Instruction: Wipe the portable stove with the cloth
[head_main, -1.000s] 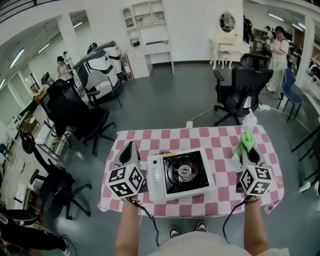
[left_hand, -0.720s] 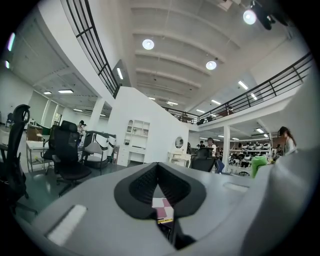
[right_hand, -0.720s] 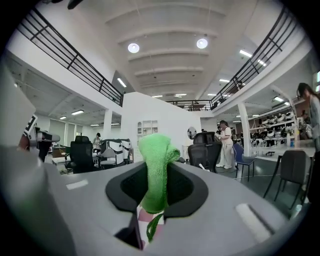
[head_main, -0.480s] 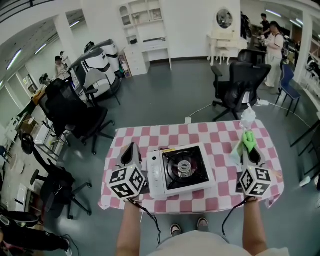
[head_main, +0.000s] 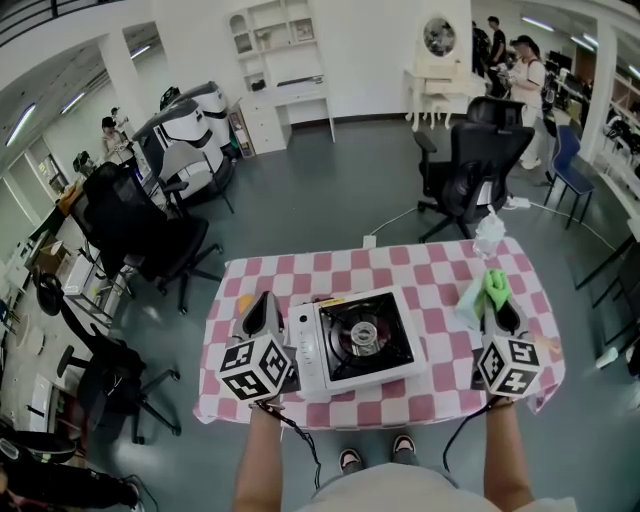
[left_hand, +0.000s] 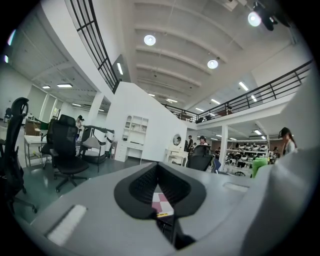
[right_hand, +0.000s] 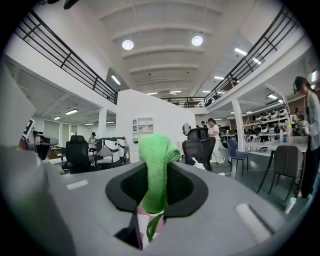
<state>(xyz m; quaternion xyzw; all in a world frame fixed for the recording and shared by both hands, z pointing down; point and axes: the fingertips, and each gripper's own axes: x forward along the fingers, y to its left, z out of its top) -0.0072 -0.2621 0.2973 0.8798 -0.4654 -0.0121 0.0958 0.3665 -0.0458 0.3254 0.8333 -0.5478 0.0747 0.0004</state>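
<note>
At the near edge of the head view, two forearms are seen, each ending in a marker cube. The left gripper (head_main: 263, 298) is held just beside the left end of the portable stove (head_main: 362, 342); whether it touches the casing cannot be told. In the left gripper view, the left gripper (left_hand: 159, 167) is shown with its jaws closed together at the tips. Nothing is gripped, and only a sliver of chequered cloth is seen through the gap below.

The right gripper (head_main: 498, 302) is held over the right side of the table (head_main: 400, 272), well apart from the stove. Its jaws are clamped on the green cloth (head_main: 485, 290), which is bunched and stands up past the tips. In the right gripper view, the cloth (right_hand: 157, 165) is seen pinched between the pads of the right gripper (right_hand: 156, 176), with a thin strand hanging below. The cloth is thus kept to the right of the stove, not on it.

The stove is set at the middle of the table, its black burner plate facing up and its white control end turned to the left. Its near-left corner is covered by the left marker cube, and the lower part of the cloth is hidden behind the right gripper's body. A pale, clear object (head_main: 488, 235) at the far right of the table cannot be made out. Beyond it, a black office chair (head_main: 465, 165) is seen on the grey floor.
</note>
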